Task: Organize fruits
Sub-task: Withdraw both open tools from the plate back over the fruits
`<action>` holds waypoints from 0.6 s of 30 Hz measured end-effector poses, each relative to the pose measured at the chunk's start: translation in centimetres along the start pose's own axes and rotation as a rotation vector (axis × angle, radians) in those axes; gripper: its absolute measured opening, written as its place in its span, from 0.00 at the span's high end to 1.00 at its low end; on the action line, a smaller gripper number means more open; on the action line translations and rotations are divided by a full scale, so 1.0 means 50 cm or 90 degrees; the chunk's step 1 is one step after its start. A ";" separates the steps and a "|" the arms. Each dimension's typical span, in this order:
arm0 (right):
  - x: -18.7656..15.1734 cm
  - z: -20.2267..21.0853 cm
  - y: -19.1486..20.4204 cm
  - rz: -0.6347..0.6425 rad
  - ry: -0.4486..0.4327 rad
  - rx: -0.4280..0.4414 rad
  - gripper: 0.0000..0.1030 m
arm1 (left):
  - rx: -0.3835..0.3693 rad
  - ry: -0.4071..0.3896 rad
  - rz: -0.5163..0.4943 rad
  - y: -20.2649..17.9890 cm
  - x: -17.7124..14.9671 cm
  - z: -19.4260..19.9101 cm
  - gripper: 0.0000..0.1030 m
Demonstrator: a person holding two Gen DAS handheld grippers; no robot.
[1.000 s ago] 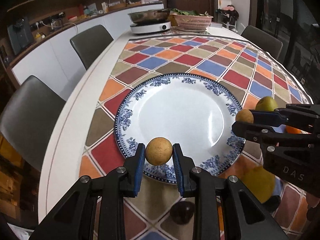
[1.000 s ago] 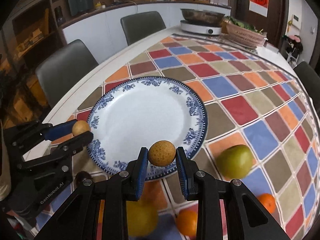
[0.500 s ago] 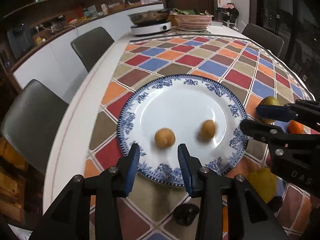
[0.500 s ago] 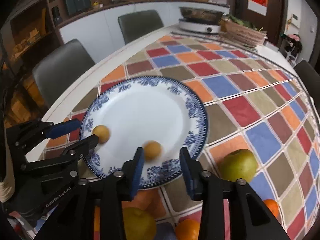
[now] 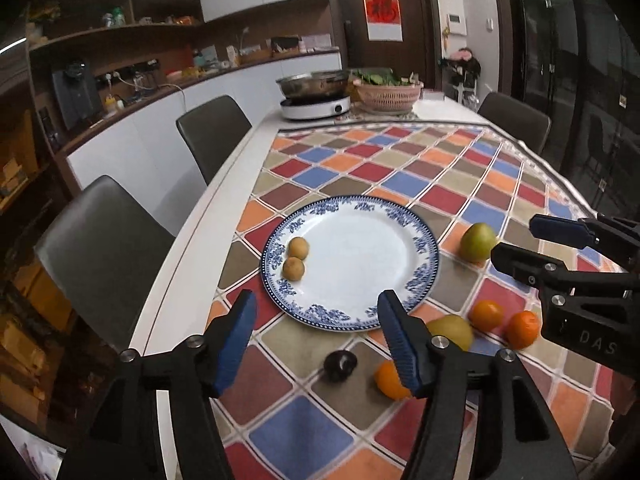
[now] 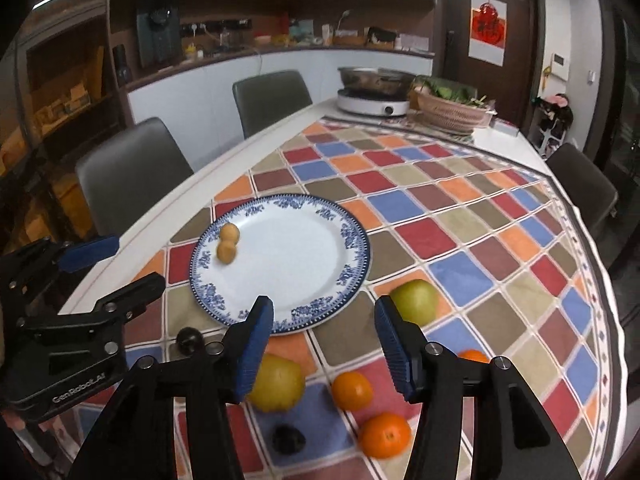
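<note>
Two small brown fruits (image 5: 296, 258) touching on blue-rimmed plate (image 5: 420, 240), left gripper (image 5: 316, 340) and right gripper (image 6: 324, 344) fingers opening, empty

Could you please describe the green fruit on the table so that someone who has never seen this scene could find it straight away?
Start at the blue-and-white plate on the checkered tablecloth. Just off its right rim, on the cloth and not on the plate, sits the green fruit. It is the only green one: the two small brown fruits lie on the plate, and the yellow fruit and oranges lie nearer the camera.
</note>
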State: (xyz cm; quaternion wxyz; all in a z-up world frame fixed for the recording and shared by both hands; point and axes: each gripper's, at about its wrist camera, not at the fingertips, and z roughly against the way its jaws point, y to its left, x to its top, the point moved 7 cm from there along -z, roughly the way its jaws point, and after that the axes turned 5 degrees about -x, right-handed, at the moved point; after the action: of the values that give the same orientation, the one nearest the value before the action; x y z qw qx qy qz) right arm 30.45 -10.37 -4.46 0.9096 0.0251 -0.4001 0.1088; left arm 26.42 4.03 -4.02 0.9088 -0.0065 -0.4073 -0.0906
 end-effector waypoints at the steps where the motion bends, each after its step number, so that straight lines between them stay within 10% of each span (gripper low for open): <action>1: -0.003 0.012 -0.002 0.000 -0.004 -0.005 0.46 | -0.001 -0.008 0.002 -0.004 -0.002 0.014 0.35; 18: -0.087 0.156 0.005 0.006 -0.081 -0.042 0.37 | 0.008 -0.076 -0.031 -0.033 -0.084 0.141 0.25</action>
State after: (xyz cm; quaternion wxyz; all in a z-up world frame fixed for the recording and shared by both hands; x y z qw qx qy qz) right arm 21.90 -11.95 -2.39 0.8822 0.0000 -0.4605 0.0983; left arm 18.20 3.66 -2.53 0.8803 0.0034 -0.4616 -0.1094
